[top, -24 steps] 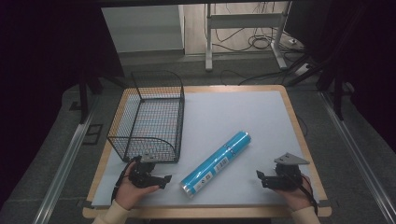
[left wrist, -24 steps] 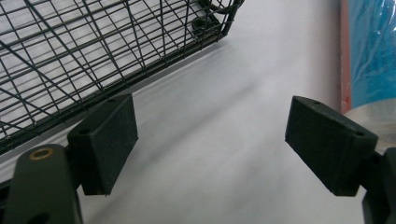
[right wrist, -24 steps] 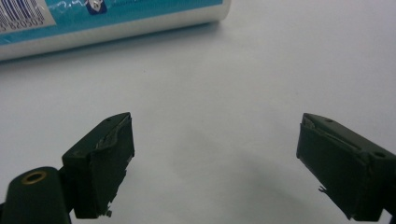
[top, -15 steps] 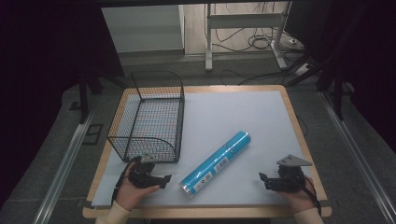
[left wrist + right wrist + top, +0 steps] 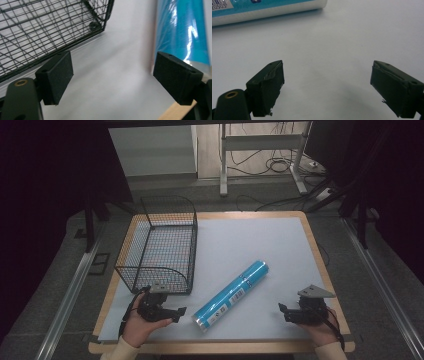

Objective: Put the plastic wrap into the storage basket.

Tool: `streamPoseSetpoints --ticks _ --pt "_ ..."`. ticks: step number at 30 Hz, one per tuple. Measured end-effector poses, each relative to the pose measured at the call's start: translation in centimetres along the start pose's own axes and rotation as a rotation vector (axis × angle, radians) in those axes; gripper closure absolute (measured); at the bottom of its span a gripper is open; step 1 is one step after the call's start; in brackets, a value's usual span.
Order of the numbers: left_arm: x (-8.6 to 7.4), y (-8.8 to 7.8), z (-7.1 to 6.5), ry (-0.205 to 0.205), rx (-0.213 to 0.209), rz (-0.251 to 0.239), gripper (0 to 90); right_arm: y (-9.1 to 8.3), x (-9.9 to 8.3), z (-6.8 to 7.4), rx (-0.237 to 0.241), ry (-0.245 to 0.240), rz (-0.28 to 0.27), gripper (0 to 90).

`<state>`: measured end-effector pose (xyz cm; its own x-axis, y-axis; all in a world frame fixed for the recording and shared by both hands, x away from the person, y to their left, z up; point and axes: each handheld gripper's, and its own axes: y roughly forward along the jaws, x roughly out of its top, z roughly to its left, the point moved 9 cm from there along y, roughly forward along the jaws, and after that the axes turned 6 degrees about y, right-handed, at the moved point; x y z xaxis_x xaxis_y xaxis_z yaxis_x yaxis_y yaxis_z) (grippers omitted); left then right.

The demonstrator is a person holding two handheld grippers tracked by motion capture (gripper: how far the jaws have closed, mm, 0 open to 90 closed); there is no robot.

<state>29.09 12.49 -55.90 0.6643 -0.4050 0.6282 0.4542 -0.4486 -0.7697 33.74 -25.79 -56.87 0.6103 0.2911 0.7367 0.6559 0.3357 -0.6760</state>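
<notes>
Hands low at near table edge; left gripper (image 5: 181, 311) and right gripper (image 5: 282, 311) face blue roll (image 5: 231, 295), fingers spread, empty.

Left gripper (image 5: 112, 82) jaws spread wide over bare white table (image 5: 117, 62), wire basket (image 5: 37, 30) upper left, blue roll (image 5: 182, 30) upper right.

Wire basket on worktop, clutter behind

Black wire basket (image 5: 160, 247) sits left of centre on white worktop (image 5: 280, 245) w/ wooden edge; grey metal frame legs (image 5: 260, 150) & cables (image 5: 280, 165) on floor, upper right.
</notes>
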Motion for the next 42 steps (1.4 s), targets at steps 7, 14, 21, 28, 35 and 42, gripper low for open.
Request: streamPoseSetpoints --ticks 7,14,21,28,35,42 --pt "1.4 -0.5 -1.3 0.044 0.0 0.016 16.2 0.0 0.0 0.2 0.001 -0.007 -0.003 12.7" --pt "3.1 -1.1 -2.2 0.081 0.004 0.027 16.3 -0.1 0.1 0.1 -0.001 -0.011 -0.01 12.7" --pt "5.0 -0.7 -3.2 0.118 -0.013 0.033 16.3 0.0 0.1 0.2 0.004 -0.019 -0.01 12.7" --pt "6.1 -0.1 -4.0 0.144 -0.031 0.045 16.3 0.0 0.0 0.3 0.005 -0.029 -0.01 12.5" --pt "7.0 0.4 -4.2 0.154 -0.03 0.051 16.3 -0.1 0.0 0.2 0.006 -0.029 -0.012 12.5" --pt "7.9 1.0 -5.0 0.176 -0.036 0.055 16.3 -0.1 0.0 0.2 0.008 -0.022 -0.013 12.7"
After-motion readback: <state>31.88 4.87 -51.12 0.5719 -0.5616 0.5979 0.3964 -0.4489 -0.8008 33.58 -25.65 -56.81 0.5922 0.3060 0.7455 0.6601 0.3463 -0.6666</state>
